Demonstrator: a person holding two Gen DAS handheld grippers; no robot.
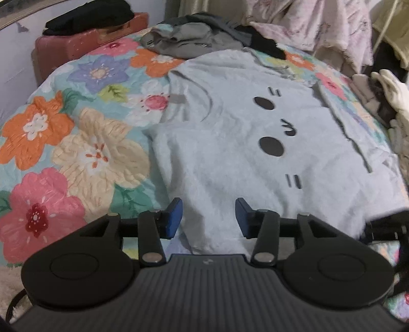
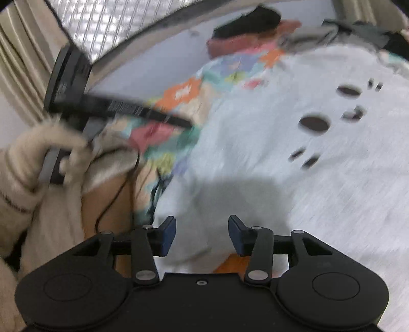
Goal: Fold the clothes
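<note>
2 claws, left claw (image 1: 208, 217) and right claw (image 2: 202, 236), agape over 1 sweatshirt (image 1: 242, 143).

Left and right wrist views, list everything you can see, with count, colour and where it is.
sweater: one, pale blue with a dark face print, spread flat on the bed
bedspread: one, floral in many colours, under the sweater
grey clothes: one heap, far end of the bed
black garment: one, on the reddish case
reddish case: one, beyond the bed, far left
pink fabric: one pile, far right
left gripper: black with blue pads, open, over the sweater's near edge
right gripper: black with blue pads, open, over the sweater's edge
gloved hand: one, cream, holding the left gripper's handle
</note>
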